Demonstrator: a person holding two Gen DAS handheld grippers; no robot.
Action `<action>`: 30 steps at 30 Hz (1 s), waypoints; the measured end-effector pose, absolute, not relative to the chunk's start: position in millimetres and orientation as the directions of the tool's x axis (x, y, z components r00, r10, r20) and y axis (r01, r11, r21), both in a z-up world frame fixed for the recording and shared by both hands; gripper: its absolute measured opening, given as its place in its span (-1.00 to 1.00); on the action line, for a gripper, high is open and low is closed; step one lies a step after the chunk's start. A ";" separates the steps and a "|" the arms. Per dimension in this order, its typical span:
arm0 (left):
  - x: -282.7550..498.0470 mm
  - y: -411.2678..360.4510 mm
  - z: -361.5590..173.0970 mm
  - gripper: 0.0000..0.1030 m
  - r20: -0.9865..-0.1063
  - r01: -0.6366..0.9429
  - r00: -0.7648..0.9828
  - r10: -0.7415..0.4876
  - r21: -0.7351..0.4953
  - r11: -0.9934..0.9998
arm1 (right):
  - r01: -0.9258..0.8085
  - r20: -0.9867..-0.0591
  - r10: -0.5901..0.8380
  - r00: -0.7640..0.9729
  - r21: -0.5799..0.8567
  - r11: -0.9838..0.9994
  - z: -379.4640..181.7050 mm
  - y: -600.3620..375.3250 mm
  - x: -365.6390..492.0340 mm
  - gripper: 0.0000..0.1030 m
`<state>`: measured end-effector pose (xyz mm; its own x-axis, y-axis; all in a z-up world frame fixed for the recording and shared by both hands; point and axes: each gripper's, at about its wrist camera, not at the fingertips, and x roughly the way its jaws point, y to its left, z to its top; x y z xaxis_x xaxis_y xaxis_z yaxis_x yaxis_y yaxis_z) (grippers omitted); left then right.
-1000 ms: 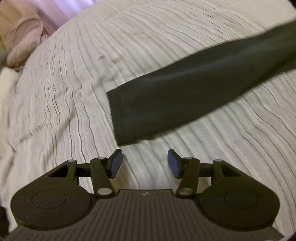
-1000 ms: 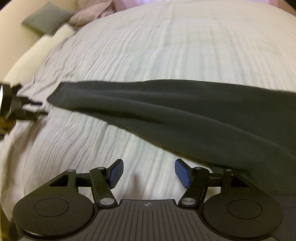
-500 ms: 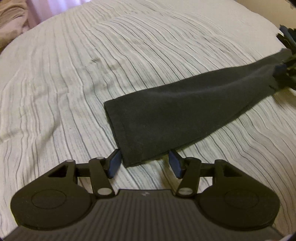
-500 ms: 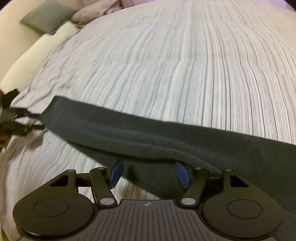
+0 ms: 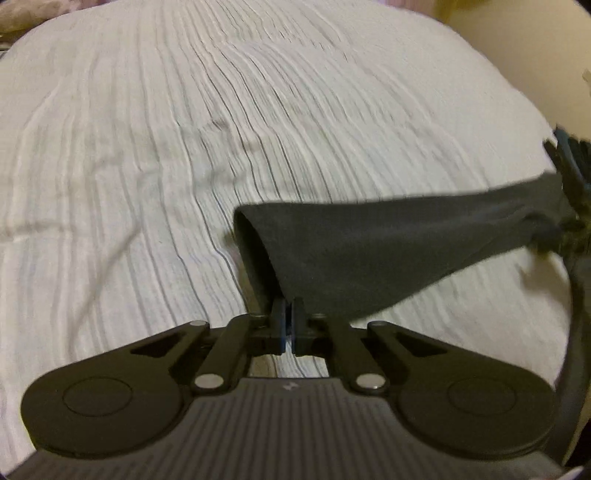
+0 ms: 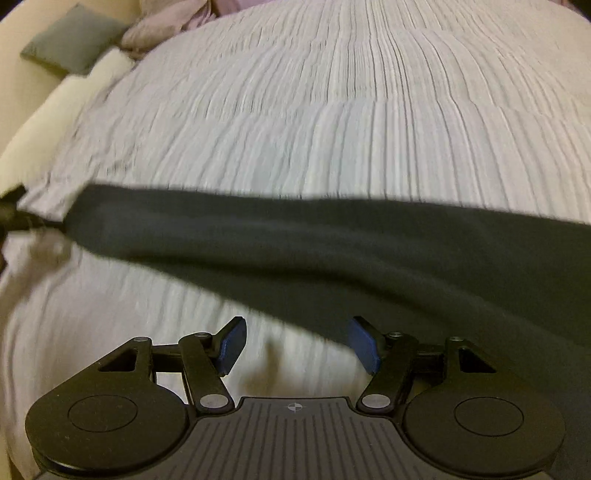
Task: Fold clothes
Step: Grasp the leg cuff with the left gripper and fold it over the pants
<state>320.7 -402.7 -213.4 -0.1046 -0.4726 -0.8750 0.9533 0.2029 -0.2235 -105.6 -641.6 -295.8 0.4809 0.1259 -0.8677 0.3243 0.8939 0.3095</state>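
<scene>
A black garment sleeve point(image 5: 388, 251) lies stretched over the striped white bedspread point(image 5: 184, 147). My left gripper point(image 5: 289, 310) is shut on the near corner of the sleeve's cuff, which gapes open above the pads. In the right wrist view the same dark sleeve point(image 6: 332, 251) runs across the bed from left to right. My right gripper point(image 6: 297, 343) is open and empty, just in front of the sleeve's lower edge. The left gripper shows as a dark shape at the far left edge of the right wrist view point(image 6: 11, 214), at the cuff end.
A grey cushion point(image 6: 70, 37) and a pinkish bundle of cloth point(image 6: 166, 22) lie at the far left corner of the bed. A cream pillow point(image 6: 55, 110) runs along the left side. The right gripper shows at the right edge of the left wrist view point(image 5: 569, 206).
My left gripper has closed on the cuff and lifted it slightly. My right gripper has drawn back from under the sleeve's edge and stays open.
</scene>
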 end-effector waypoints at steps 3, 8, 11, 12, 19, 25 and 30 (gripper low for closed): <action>323.5 -397.6 -191.6 -1.00 -0.877 0.947 -0.112 -0.467 -0.236 0.216 | 0.336 -0.884 0.119 0.451 0.292 0.896 -297.9 -637.8 -126.0 0.27; 327.8 -391.0 -177.8 -0.99 -0.903 0.946 -0.110 -0.416 -0.223 0.236 | 0.358 -0.892 0.113 0.439 0.289 0.888 -297.4 -636.9 -149.8 0.27; 333.5 -396.6 -191.6 -0.99 -0.925 0.938 -0.092 -0.368 -0.204 0.280 | 0.371 -0.893 0.108 0.436 0.288 0.883 -298.0 -641.1 -159.2 0.27; 334.4 -399.8 -197.1 -0.99 -0.934 0.937 -0.085 -0.347 -0.193 0.290 | 0.376 -0.897 0.102 0.431 0.281 0.883 -299.4 -641.7 -160.4 0.27; 319.9 -409.4 -248.3 -0.97 -0.972 0.939 0.018 -0.234 -0.064 0.337 | 0.431 -0.899 0.047 0.436 0.254 0.866 -299.1 -654.9 -177.1 0.27; 300.8 -409.8 -247.4 -0.95 -0.948 0.918 0.187 -0.256 0.076 0.388 | 0.450 -0.884 0.027 0.467 0.264 0.853 -287.8 -659.7 -189.4 0.27; 282.4 -405.2 -218.0 -0.96 -0.906 0.917 0.334 -0.260 0.248 0.313 | 0.475 -0.888 0.000 0.460 0.247 0.845 -282.3 -666.2 -203.3 0.27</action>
